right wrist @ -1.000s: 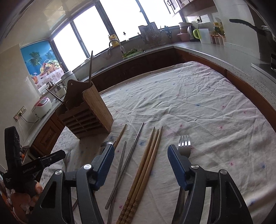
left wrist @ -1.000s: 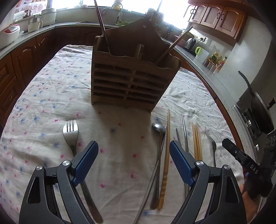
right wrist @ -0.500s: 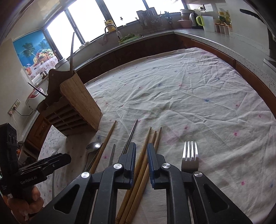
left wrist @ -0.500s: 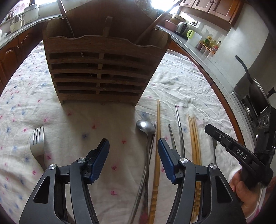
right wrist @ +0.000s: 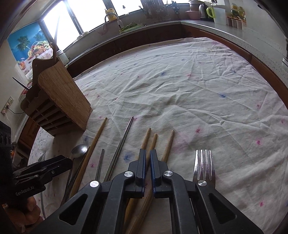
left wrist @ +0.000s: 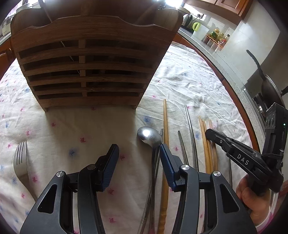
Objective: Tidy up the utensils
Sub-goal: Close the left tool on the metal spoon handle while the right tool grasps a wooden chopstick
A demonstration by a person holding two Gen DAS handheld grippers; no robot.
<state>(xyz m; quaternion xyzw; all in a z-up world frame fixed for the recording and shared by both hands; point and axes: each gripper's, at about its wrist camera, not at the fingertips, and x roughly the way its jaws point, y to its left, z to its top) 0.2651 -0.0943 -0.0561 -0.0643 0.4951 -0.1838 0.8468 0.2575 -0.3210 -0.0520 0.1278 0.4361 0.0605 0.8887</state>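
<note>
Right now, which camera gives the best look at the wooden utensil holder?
The left wrist view: the wooden holder fills the upper frame, slatted front facing the camera. The right wrist view shows it small at the left edge, angled, mostly its solid side.

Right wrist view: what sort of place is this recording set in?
A home kitchen, most likely. A counter runs under bright windows with a sink tap and a kettle, and a cloth-covered table holds chopsticks, a fork and a wooden utensil rack.
</note>
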